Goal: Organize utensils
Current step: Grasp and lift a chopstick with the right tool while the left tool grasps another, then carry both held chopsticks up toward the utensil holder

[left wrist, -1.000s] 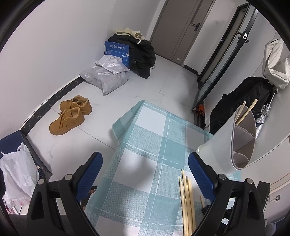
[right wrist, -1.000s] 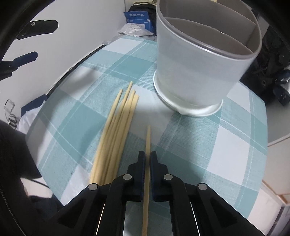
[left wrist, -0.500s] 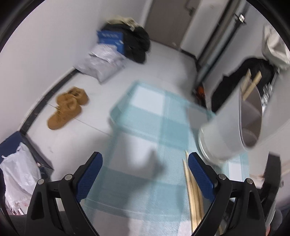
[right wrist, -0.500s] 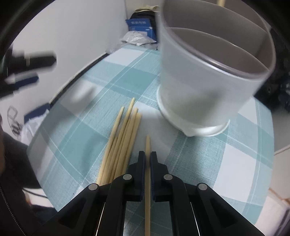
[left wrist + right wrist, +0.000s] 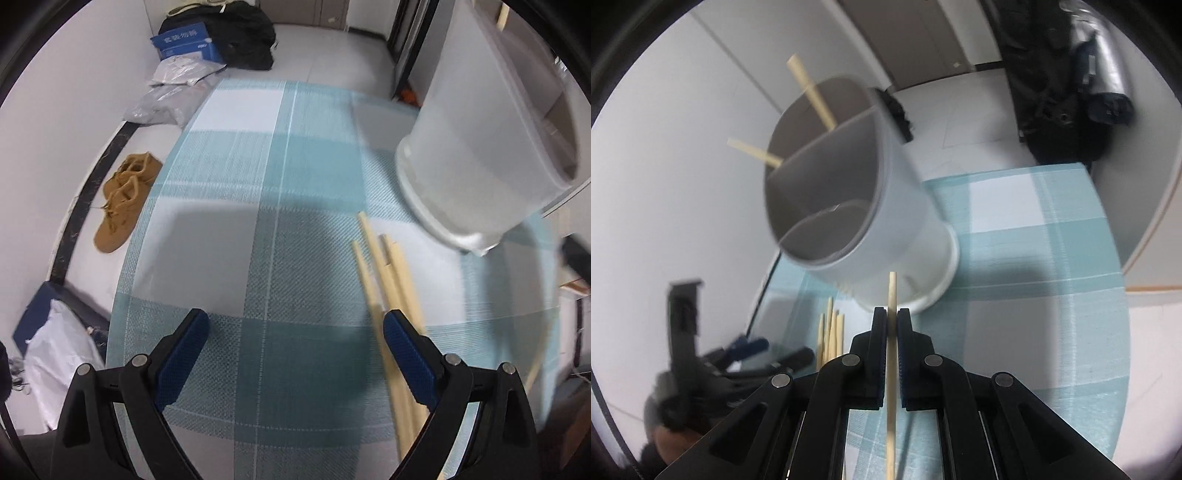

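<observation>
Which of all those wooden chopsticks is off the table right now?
The pale wooden chopstick pinched in the right gripper jaws; the loose bundle lies on the checked tablecloth.

Even, cool indoor light, moderately bright. Both views: strong fisheye bend w/ black vignette at corners. Soft dark shadow on the plaid tablecloth (image 5: 280, 229) between the left gripper's fingers. Motion blur smears the utensil holder (image 5: 849, 206) rim, chopsticks on the cloth (image 5: 391, 280) and frame edges. No harsh glare.
</observation>
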The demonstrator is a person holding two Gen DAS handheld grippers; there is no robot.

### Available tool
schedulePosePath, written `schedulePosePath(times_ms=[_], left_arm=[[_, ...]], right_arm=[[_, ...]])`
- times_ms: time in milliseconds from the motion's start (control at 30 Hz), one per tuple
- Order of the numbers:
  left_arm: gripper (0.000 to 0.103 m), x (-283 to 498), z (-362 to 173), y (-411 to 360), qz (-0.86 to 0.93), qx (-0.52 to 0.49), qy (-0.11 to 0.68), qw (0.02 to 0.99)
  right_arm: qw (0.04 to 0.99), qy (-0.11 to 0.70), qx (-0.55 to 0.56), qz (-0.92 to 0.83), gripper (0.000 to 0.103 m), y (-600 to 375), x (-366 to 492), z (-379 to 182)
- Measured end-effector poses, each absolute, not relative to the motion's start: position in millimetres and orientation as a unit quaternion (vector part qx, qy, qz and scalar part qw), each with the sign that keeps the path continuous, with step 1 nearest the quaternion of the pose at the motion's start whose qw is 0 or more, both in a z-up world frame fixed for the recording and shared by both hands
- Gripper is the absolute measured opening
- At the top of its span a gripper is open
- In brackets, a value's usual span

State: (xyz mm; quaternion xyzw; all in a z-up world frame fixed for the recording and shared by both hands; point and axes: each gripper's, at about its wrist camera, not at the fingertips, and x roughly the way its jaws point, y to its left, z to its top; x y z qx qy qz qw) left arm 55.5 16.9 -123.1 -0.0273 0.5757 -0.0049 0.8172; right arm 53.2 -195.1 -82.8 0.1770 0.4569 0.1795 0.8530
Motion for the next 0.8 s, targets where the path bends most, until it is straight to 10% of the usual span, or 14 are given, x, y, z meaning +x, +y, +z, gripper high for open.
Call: schedulePosePath(times_ms=[400, 800], left_arm=[[0.092, 63, -120, 14, 0.011, -0.020, 0.586, 0.810], [0.004, 75, -118, -7, 0.009, -0.018, 0.574, 0.818]], right_arm=[[0.865, 0.426, 0.196, 0.178, 0.005, -216, 37, -66], [0.872, 0.403, 0.215, 0.173, 0.005, -243, 29, -52]])
